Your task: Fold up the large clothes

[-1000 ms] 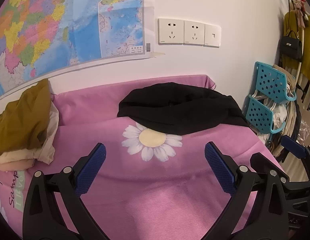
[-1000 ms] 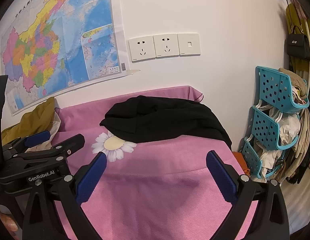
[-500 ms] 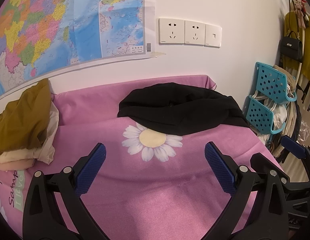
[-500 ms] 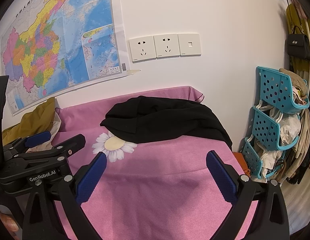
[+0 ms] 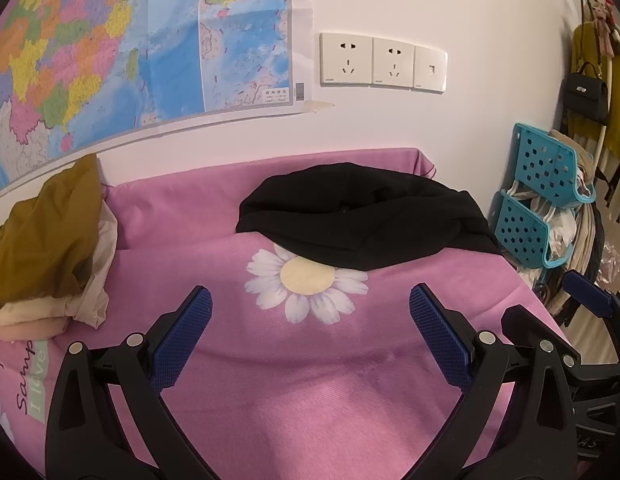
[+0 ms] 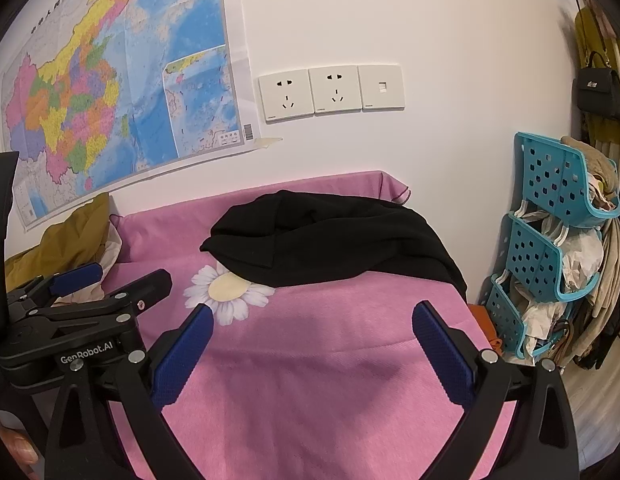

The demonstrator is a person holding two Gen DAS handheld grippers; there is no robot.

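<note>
In the left wrist view, the left tool (image 5: 310, 332) hangs over the pink-covered surface (image 5: 310, 400) with its blue pads spread wide and nothing between them, while the black garment (image 5: 362, 220) lies crumpled at the far end near the wall, its near edge overlapping a printed daisy (image 5: 306, 284), and a mustard and cream clothes pile (image 5: 46, 248) sits at the far left. In the right wrist view, the right tool (image 6: 312, 350) is likewise spread and empty above the pink cloth, the black garment (image 6: 330, 240) lies ahead by the wall under the sockets (image 6: 330, 90), the left tool (image 6: 82, 300) shows at the left, and a blue rack (image 6: 550, 240) stands at the right.
</note>
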